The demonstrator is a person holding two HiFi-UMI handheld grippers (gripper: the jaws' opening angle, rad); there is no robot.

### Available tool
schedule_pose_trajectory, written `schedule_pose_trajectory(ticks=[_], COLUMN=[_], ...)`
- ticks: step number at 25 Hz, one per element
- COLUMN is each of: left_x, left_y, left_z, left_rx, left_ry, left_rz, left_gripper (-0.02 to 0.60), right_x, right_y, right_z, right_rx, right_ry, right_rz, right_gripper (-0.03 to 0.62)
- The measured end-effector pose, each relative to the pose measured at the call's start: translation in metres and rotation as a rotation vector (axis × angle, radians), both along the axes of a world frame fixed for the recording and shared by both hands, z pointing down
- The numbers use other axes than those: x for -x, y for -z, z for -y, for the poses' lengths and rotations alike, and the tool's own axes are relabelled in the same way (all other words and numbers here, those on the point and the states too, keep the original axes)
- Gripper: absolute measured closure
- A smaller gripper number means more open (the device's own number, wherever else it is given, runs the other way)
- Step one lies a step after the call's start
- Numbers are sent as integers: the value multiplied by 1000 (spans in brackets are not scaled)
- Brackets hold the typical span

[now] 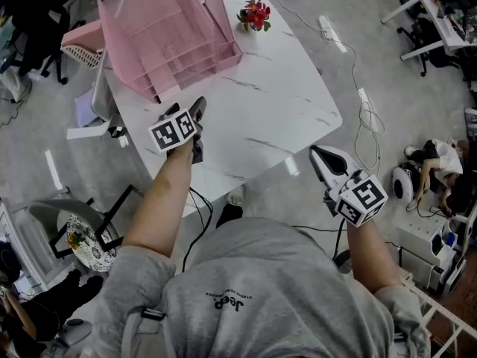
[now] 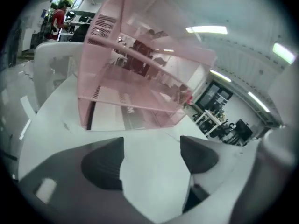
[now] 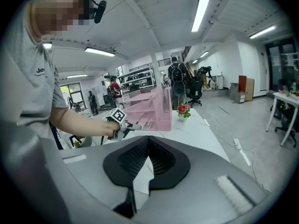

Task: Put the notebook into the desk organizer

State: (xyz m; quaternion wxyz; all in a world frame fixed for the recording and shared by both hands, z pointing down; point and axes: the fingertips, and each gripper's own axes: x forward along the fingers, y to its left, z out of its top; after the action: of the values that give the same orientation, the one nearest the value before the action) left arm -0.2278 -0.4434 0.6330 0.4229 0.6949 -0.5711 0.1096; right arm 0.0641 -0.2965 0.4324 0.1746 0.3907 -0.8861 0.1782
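The pink mesh desk organizer (image 1: 168,32) stands at the far left corner of the white marble table (image 1: 276,103). Seen through its mesh in the left gripper view, a flat grey cover with print (image 2: 132,115), apparently the notebook, lies in its lowest tier. My left gripper (image 1: 198,106) sits just in front of the organizer (image 2: 140,78) with its jaws wide apart (image 2: 152,148) and only bare table between them. My right gripper (image 1: 316,152) hangs off the table's near right edge; its pads meet (image 3: 148,141) with nothing between them.
A small pot of red flowers (image 1: 254,15) stands at the table's far edge, right of the organizer. A white chair (image 1: 82,51) is behind the organizer. Power strips and cables (image 1: 332,32) lie on the floor to the right. People stand in the background.
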Motion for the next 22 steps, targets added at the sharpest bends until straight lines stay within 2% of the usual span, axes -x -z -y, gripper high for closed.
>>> schedule_pose_trajectory(ticks=[3, 5, 8, 12, 15, 19, 22], left_x=[-43, -75, -128, -217, -296, -402, -476], left_y=[37, 60, 98, 146, 175, 211, 230], left_z=[-5, -12, -36, -76, -119, -200, -272], left_rx=[-123, -190, -287, -419, -511, -625, -665], left_ry=[-149, -251, -378, -590, -769, -997, -1160], left_rz=[-52, -85, -122, -104, -112, -231, -317], left_gripper=[158, 185, 268, 378, 443, 523, 523], right_x=[-14, -27, -50, -100, -149, -224, -278], right_y=[9, 14, 27, 47, 56, 58, 60], right_z=[-3, -10, -23, -59, -100, -169, -233], right_rx=[-28, -50, -80, -128, -160, -181, -192], right_ry=[-29, -56, -93, -188, -289, -419, -526], right_rz=[5, 10, 15, 24, 29, 27, 28], right_gripper=[592, 592, 592, 592, 592, 592, 592])
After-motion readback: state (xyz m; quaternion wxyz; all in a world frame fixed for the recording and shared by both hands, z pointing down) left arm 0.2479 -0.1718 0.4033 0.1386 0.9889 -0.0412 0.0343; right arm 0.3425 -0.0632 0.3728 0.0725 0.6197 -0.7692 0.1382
